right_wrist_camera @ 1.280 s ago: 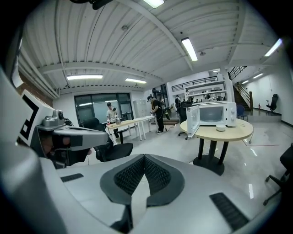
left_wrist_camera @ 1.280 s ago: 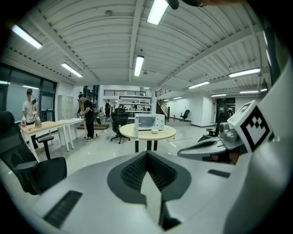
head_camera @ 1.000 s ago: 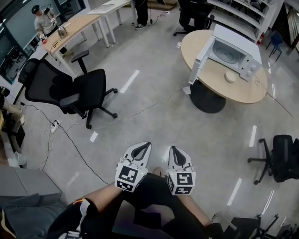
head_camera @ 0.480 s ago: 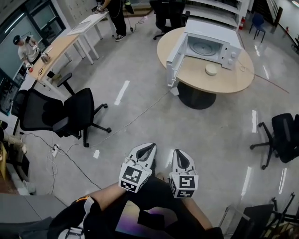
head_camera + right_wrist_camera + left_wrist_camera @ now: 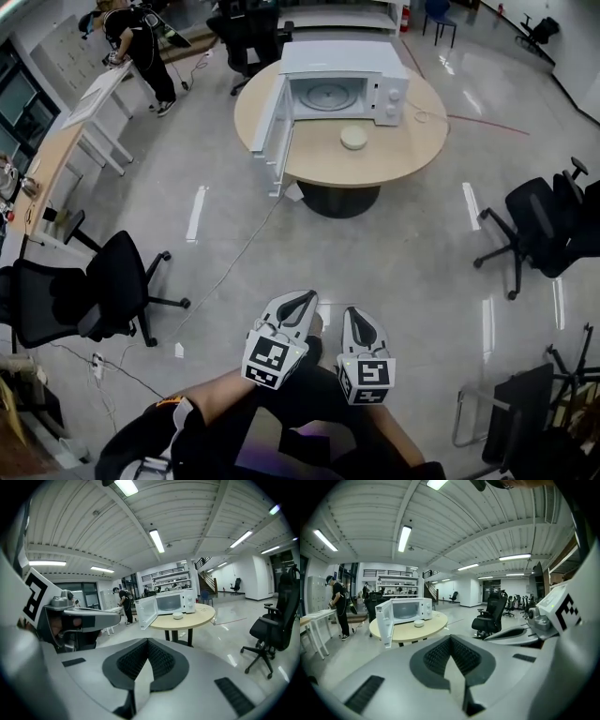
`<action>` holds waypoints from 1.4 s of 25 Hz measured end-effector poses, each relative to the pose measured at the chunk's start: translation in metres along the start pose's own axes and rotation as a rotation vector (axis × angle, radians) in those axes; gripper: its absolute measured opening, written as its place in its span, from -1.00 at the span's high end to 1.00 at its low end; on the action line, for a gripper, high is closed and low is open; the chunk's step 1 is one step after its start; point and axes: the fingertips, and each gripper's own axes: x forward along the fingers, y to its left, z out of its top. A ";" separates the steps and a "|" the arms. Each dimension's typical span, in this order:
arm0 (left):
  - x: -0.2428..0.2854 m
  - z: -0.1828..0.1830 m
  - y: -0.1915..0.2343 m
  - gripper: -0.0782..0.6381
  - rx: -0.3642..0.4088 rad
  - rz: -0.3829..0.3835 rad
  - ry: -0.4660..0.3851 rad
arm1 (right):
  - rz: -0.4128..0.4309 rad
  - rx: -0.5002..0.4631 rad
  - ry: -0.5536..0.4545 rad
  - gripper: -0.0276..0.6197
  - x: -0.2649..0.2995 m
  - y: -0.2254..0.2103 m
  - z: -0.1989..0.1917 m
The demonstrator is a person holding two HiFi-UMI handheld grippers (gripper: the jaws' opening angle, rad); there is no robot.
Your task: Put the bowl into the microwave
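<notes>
Swinging from the head view's upper right to dead centre within a second, the table (image 5: pixel 412 161) and its microwave (image 5: pixel 342 86) stood at 12 o'clock as the person carried both tools toward them. The left gripper (image 5: pixel 299 294) and right gripper (image 5: pixel 349 308) rode side by side at 6 o'clock. Each had its jaws pressed together with nothing between them, tips aimed at the table, which lay well apart across bare floor (image 5: pixel 403 262). The bowl (image 5: pixel 353 137) sat on the tabletop just in front of the microwave, at about 5 o'clock from its cavity, untouched. The door (image 5: pixel 278 131) hung wide open to the left, with the turntable visible inside. A chair (image 5: pixel 534 220) stood off at 3 o'clock, clear of the direct path.

The step in hand looked to be the approach. To do it well, the person would likely need to close in squarely on the bowl and part one gripper's jaws before reaching the rim. Staying wide of the open door's edge would keep it from being knocked shut.
</notes>
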 end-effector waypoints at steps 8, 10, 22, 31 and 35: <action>0.046 0.009 0.043 0.65 -0.033 -0.016 0.011 | -0.025 -0.005 0.040 0.87 0.056 -0.023 0.024; 0.055 0.014 0.056 0.65 -0.050 -0.015 0.004 | -0.027 -0.018 0.059 0.87 0.068 -0.025 0.030; 0.107 0.041 0.116 0.65 -0.129 -0.020 -0.060 | -0.064 -0.110 0.104 0.87 0.134 -0.048 0.074; 0.122 0.044 0.131 0.65 -0.135 -0.011 -0.082 | -0.084 -0.121 0.089 0.87 0.151 -0.060 0.083; 0.120 0.042 0.135 0.65 -0.147 0.015 -0.075 | -0.069 -0.117 0.086 0.87 0.154 -0.061 0.084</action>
